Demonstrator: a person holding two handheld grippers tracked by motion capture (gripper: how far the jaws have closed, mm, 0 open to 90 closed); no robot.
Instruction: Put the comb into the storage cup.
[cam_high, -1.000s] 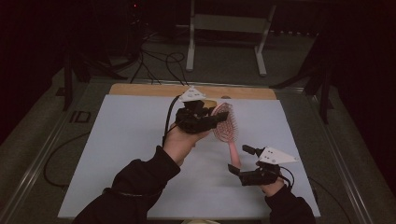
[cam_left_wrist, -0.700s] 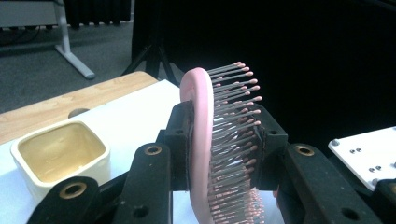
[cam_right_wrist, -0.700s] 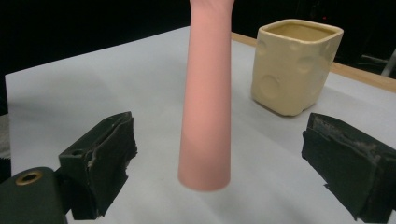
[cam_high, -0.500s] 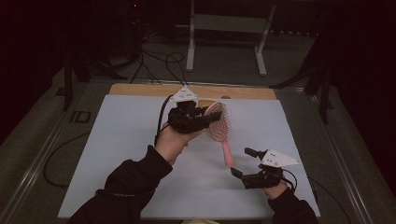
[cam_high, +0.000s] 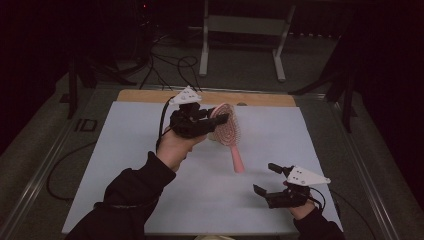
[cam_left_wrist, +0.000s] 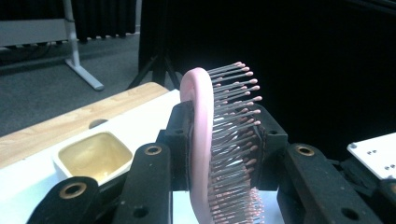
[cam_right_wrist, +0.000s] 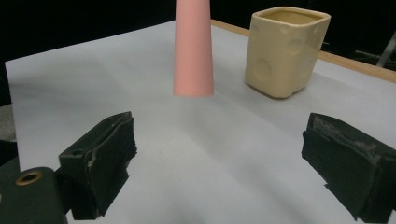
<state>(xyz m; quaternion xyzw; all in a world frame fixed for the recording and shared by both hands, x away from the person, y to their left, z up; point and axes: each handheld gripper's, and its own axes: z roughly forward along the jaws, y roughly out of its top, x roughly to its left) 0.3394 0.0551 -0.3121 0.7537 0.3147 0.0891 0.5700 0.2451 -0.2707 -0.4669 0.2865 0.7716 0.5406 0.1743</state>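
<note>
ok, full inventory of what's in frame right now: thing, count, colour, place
hairbrush: 1, pink, held off the table by its head in the left gripper, handle hanging down.
cup: 1, cream, square-sided, upright on the mat's far side, behind the brush.
mat: 1, pale blue-white, covering most of the table.
table: 1, wood strip showing at the far edge.
frame: 1, grey metal, on the floor beyond the table.
cables: several, black, on the floor at far left.
left gripper: 1, black, raised over the mat.
right gripper: 1, black, low at near right, jaws apart.
</note>
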